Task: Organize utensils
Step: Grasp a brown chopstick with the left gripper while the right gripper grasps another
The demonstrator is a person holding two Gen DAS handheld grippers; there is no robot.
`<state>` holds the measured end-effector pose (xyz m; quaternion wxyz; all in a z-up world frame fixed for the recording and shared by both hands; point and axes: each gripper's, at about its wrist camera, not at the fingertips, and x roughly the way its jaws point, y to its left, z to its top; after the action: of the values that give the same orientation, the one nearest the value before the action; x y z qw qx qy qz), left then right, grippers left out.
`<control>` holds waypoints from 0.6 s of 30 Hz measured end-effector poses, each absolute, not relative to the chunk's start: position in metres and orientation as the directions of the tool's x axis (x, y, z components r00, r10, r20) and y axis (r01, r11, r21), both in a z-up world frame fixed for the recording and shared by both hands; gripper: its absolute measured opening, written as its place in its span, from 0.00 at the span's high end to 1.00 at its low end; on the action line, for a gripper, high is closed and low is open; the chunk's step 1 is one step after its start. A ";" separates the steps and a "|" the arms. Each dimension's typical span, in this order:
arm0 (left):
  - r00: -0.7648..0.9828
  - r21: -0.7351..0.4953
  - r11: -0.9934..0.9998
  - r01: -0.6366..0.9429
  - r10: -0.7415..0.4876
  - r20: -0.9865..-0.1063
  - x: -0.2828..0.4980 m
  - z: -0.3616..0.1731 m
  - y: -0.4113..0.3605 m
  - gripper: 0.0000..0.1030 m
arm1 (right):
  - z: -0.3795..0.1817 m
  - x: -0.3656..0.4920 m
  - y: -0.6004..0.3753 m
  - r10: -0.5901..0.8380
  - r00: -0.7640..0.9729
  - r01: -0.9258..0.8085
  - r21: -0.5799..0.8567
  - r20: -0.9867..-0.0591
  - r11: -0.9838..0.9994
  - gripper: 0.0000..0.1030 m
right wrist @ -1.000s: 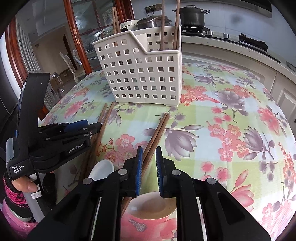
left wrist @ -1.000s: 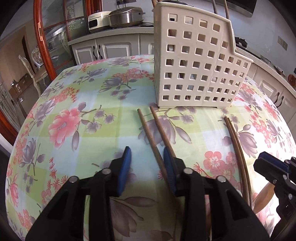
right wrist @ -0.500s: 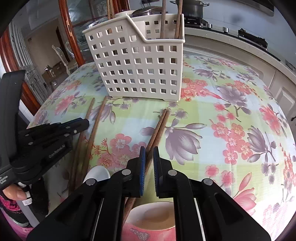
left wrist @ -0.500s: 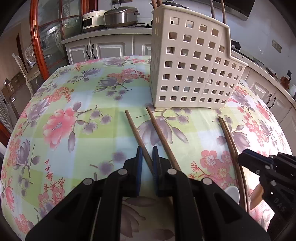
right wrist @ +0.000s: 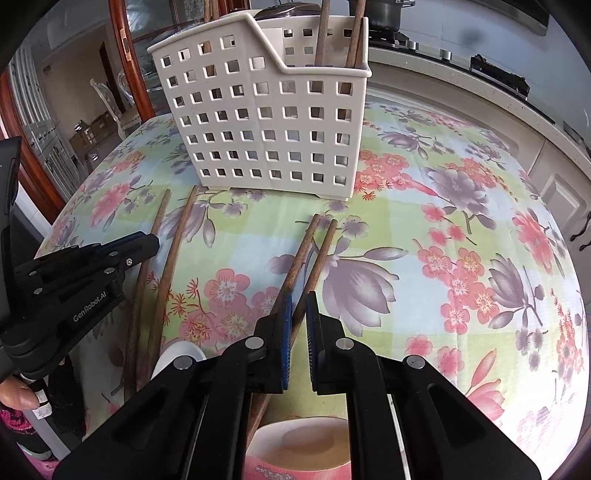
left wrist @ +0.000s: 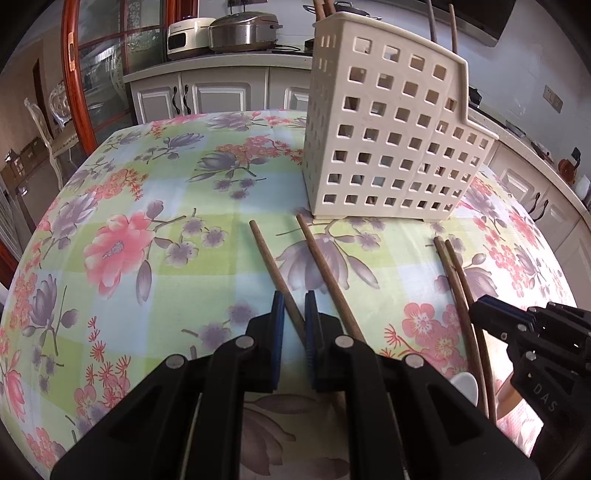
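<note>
A white perforated utensil basket (left wrist: 391, 147) (right wrist: 266, 122) stands on the floral table with several brown chopsticks upright in it (right wrist: 321, 33). My left gripper (left wrist: 294, 312) is shut on one brown chopstick (left wrist: 267, 254); its partner (left wrist: 325, 269) lies beside it on the cloth. My right gripper (right wrist: 298, 314) is shut on a chopstick (right wrist: 301, 258) of a second pair, the other one (right wrist: 321, 254) touching alongside. That pair also shows in the left wrist view (left wrist: 458, 288). The right gripper shows at the right in the left wrist view (left wrist: 491, 314).
A pink bowl (right wrist: 299, 450) and a white spoon (right wrist: 177, 358) sit at the table's near edge under the right gripper. Kitchen cabinets (left wrist: 207, 96) and a counter with cookers stand behind the table. A glass-door cabinet (left wrist: 103, 74) is at the left.
My left gripper went from wide open to shut on the left chopstick. My right gripper stayed shut on its chopstick and both moved slightly toward the basket.
</note>
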<state>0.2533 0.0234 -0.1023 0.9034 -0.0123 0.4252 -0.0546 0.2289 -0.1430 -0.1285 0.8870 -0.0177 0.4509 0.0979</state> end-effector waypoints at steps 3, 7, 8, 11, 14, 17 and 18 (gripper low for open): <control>0.634 -0.059 0.995 0.083 -0.098 -0.767 0.257 -0.102 0.022 0.88 | -0.130 0.232 -0.138 0.138 0.573 -0.192 0.031 -0.808 0.981 0.87; 0.639 -0.034 0.996 0.082 -0.078 -0.765 0.259 -0.103 0.017 0.86 | -0.132 0.234 -0.135 0.133 0.577 -0.201 0.018 -0.806 0.979 0.85; 0.639 -0.031 0.996 0.083 -0.077 -0.765 0.259 -0.103 0.016 0.88 | -0.131 0.234 -0.136 0.137 0.579 -0.202 0.021 -0.804 0.979 0.86; 0.640 -0.064 0.994 0.084 -0.102 -0.761 0.259 -0.102 0.020 0.91 | -0.131 0.233 -0.142 0.167 0.583 -0.194 0.064 -0.795 0.979 0.92; 0.661 -0.078 0.994 0.083 -0.113 -0.742 0.254 -0.097 0.023 0.92 | -0.123 0.227 -0.150 0.197 0.620 -0.181 0.106 -0.759 0.978 0.93; 0.698 -0.083 0.993 0.085 -0.119 -0.706 0.245 -0.085 0.025 0.93 | -0.113 0.222 -0.156 0.222 0.651 -0.180 0.136 -0.726 0.974 0.93; 0.712 -0.088 0.992 0.090 -0.126 -0.690 0.241 -0.080 0.025 0.93 | -0.109 0.220 -0.159 0.233 0.662 -0.177 0.152 -0.712 0.972 0.93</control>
<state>0.2414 0.0250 -0.0799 0.9250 -0.0239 0.3746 -0.0583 0.2197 -0.1594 -0.1087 0.9110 0.0349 0.3952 0.1125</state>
